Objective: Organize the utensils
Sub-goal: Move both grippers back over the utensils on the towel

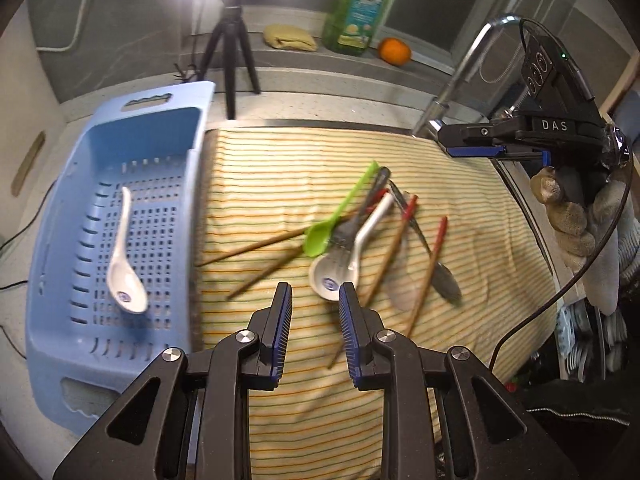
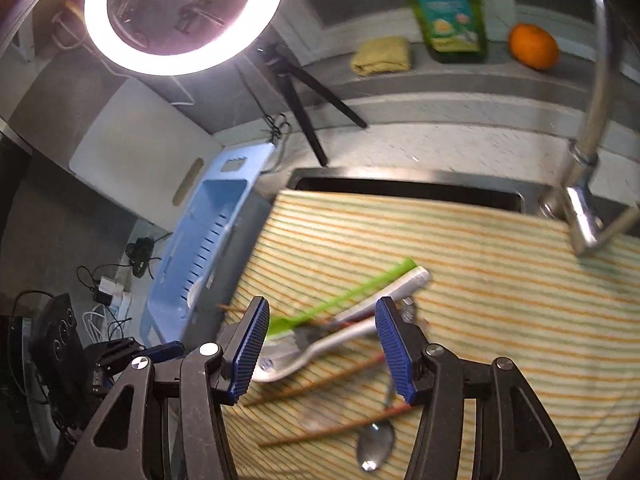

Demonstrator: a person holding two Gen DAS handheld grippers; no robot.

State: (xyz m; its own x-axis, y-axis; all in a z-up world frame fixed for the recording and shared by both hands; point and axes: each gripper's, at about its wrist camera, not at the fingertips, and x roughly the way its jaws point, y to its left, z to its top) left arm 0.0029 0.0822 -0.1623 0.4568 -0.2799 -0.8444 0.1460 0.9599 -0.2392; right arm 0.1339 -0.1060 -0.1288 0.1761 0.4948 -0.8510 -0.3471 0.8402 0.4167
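Note:
A pile of utensils lies on a striped towel (image 1: pixel 304 168): a green spoon (image 1: pixel 340 216), a white ceramic spoon (image 1: pixel 352 252), a fork (image 1: pixel 360 216), metal spoons (image 1: pixel 440 276) and red-tipped wooden chopsticks (image 1: pixel 428 268). A blue slotted basket (image 1: pixel 80 352) on the left holds one white ceramic spoon (image 1: pixel 124 256). My left gripper (image 1: pixel 315 300) is open and empty, just short of the white spoon's bowl. My right gripper (image 2: pixel 322 322) is open and empty above the pile; it also shows in the left wrist view (image 1: pixel 476 142) at the right. The green spoon (image 2: pixel 344 296) and fork (image 2: pixel 320 348) lie below its fingers.
A chrome faucet (image 1: pixel 460 76) rises behind the towel at the right. A tripod (image 1: pixel 232 52) with a ring light (image 2: pixel 180 12), a green soap bottle (image 1: pixel 360 8), a folded yellow cloth (image 1: pixel 290 38) and an orange (image 1: pixel 395 51) stand along the back ledge. A white cutting board (image 2: pixel 140 160) leans at the left.

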